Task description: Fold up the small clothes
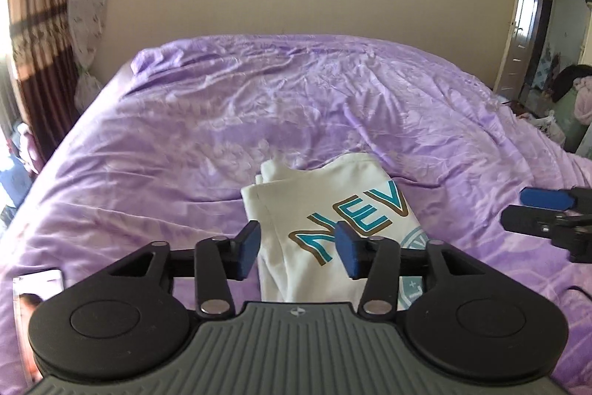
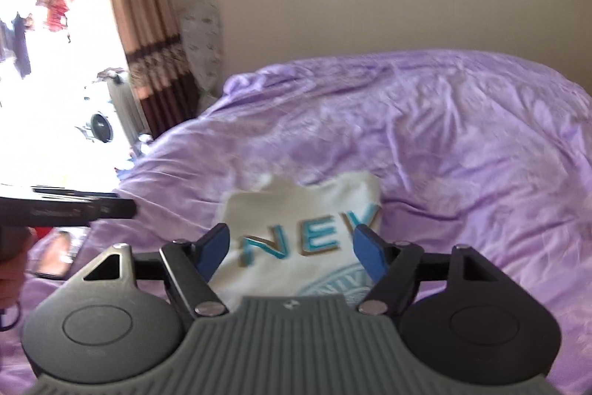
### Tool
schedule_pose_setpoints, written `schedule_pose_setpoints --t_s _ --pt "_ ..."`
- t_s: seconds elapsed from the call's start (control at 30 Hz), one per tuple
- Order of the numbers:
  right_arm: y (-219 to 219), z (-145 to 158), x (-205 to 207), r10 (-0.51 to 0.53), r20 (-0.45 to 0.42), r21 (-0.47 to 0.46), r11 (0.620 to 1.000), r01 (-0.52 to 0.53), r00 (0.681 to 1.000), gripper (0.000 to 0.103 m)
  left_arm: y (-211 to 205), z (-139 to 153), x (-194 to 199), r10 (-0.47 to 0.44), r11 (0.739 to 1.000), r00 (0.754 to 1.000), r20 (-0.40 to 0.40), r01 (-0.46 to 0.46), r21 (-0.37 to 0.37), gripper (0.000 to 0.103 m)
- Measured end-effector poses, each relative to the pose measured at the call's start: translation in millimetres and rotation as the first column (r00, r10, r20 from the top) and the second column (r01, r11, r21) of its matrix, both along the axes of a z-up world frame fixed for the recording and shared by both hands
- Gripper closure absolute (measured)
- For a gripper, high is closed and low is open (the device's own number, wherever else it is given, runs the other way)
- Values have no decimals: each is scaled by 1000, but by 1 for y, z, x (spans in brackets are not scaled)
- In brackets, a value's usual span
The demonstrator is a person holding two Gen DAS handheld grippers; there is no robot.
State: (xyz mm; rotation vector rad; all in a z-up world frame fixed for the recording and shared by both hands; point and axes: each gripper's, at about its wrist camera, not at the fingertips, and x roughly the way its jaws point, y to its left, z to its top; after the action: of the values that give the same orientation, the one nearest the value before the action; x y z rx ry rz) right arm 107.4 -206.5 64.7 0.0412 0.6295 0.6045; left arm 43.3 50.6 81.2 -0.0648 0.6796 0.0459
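A folded white garment (image 1: 325, 228) with teal and gold letters "NEV" lies on the purple bed cover (image 1: 259, 121). My left gripper (image 1: 298, 250) hangs above its near edge, jaws open, blue pads clear of the cloth. In the right wrist view the same garment (image 2: 307, 232) lies below my right gripper (image 2: 292, 252), which stands wide open with nothing pinched. The right gripper's fingers (image 1: 544, 210) show at the right edge of the left wrist view. The left gripper's finger (image 2: 74, 210) reaches in from the left of the right wrist view.
A phone-like dark slab (image 2: 59, 254) lies on the cover at the near left. Curtains (image 1: 33, 62) and a bright window (image 2: 48, 62) stand left of the bed. An open doorway (image 1: 555, 43) with clutter lies to the right. A hand (image 2: 11, 269) shows at the left edge.
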Motion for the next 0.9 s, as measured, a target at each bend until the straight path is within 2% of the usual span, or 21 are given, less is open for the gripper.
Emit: schedule_pose_setpoints --t_s 0.07,0.17,0.27,0.33,0.47,0.6,0.7,0.9 --pt "1 13 -15 16 10 7 1000 -17 1000 22 -10 3 -9 14 1000 1000 9 -14 27 33" --pt "2 22 -39 28 13 27 999 -28 1000 22 -21 2 -26 51 998 997 50 -53 44 20" --pt "7 19 -61 -2 25 7 1000 2 1000 22 -30 -1 -40 47 997 995 84 -52 65 16" --pt "13 14 -75 -40 71 -35 998 42 997 22 -33 -7 -44 77 994 993 94 -84 72 15" --pt "21 3 -93 -95 131 -95 990 108 987 22 -32 -22 -45 119 990 992 52 -122 75 15" --pt "24 -18 -93 -120 55 -120 985 126 991 21 -31 -43 -45 127 992 991 -44 -126 33 15" --pt "28 -33 -92 -97 -7 -138 986 96 995 21 -33 -57 -46 126 992 987 -100 -123 34 15" --pt "36 -53 -86 -126 -52 -210 971 112 991 21 -38 -79 -39 125 992 972 -201 -119 42 15"
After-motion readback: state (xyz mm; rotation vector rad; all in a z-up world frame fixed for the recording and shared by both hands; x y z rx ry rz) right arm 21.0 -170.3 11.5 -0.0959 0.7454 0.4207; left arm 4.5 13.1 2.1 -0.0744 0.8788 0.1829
